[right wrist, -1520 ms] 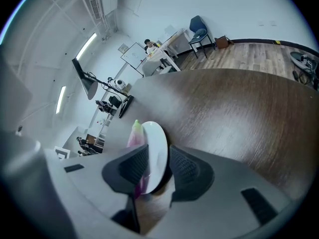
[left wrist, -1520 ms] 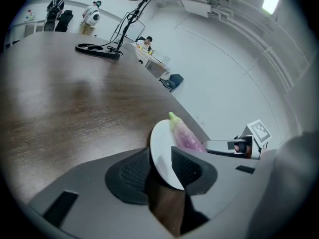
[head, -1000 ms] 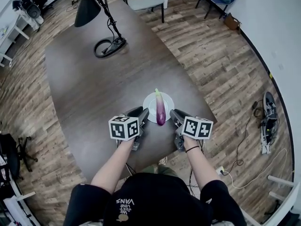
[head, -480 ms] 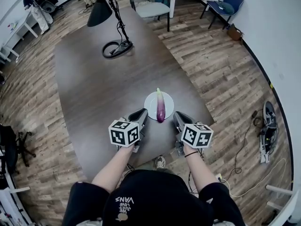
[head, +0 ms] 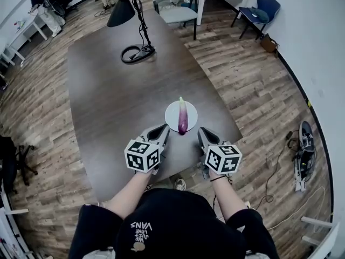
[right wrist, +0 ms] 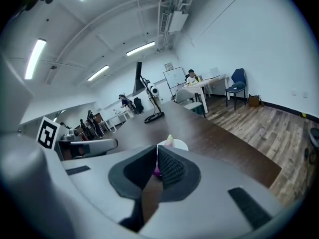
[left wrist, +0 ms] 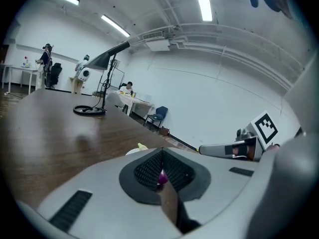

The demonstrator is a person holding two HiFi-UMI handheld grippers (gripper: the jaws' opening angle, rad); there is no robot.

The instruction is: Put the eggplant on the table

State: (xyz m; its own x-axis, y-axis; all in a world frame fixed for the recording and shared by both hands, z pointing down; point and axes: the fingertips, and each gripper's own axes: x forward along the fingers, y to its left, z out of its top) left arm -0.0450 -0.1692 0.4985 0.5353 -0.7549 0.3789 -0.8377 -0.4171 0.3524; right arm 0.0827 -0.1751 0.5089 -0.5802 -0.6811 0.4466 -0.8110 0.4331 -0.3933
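A purple eggplant (head: 183, 117) with a pale green stem lies along a small white plate (head: 171, 114) near the front of the brown table (head: 118, 90). My left gripper (head: 164, 128) hovers just left of the eggplant's near end, shut and empty. My right gripper (head: 201, 131) hovers just right of it, also shut and empty. In the left gripper view the pads (left wrist: 149, 169) of my left gripper (left wrist: 160, 151) meet, and a sliver of eggplant (left wrist: 161, 175) shows beyond. The right gripper view shows my right gripper (right wrist: 157, 146) with pads together, the eggplant's stem (right wrist: 169, 140) and the plate (right wrist: 180, 144) ahead.
A black desk lamp (head: 129, 9) stands at the table's far end on a ring base (head: 138, 53). Chairs (head: 175, 1) sit beyond the table. Cables and a device (head: 301, 156) lie on the wood floor to the right. The table's front edge is under my hands.
Both grippers have lifted a little and drawn back toward me, from beside the eggplant's middle to beside its near end. The eggplant stays on the plate.
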